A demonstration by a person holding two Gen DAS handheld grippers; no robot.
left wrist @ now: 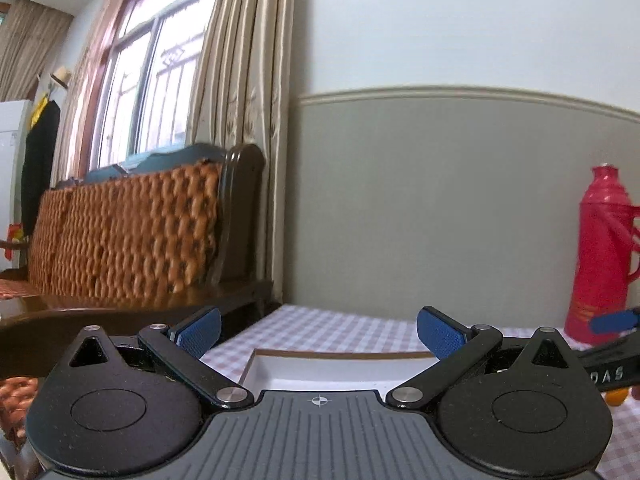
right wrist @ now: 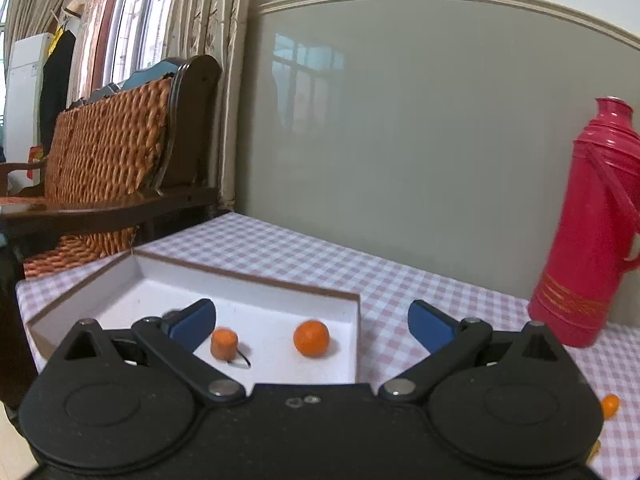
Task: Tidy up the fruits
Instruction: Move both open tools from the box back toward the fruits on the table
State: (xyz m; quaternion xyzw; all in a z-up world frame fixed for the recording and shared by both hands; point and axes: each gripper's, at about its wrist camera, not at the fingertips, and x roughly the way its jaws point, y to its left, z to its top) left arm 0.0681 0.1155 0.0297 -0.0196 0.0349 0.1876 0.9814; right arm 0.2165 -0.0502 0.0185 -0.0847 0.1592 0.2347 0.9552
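Grey-green panelling covers the lower wall (right wrist: 420,128) behind everything, with pale curtains (left wrist: 244,120) and a window (left wrist: 152,80) at the far left. Beside the curtains stands a woven rattan chair (right wrist: 108,144) with a dark wooden frame, left of the worktop (right wrist: 400,276), which wears a pink-and-white checked cloth. At the far right of the worktop a red thermos flask (right wrist: 592,232) stands upright, close to the wall.

On the left part of the cloth lies a shallow white tray (right wrist: 248,292) with a brown rim. Inside it, near its right wall, sits a round orange fruit (right wrist: 311,338). To its left, apart from it, stands a short orange cylinder-shaped piece (right wrist: 224,344), just beside the left blue pad of the right gripper (right wrist: 312,322). That gripper hangs over the near edge of the tray with its jaws spread wide, holding nothing.

The left gripper (left wrist: 319,332) is level with the tray's near-left side, jaws also spread wide and empty; only the far wall of the tray shows between them.

On the bare cloth at the near right, well apart from the tray, lies another small orange fruit (right wrist: 610,406), half hidden by the right gripper's body. A further orange sliver shows below it, too hidden to identify.
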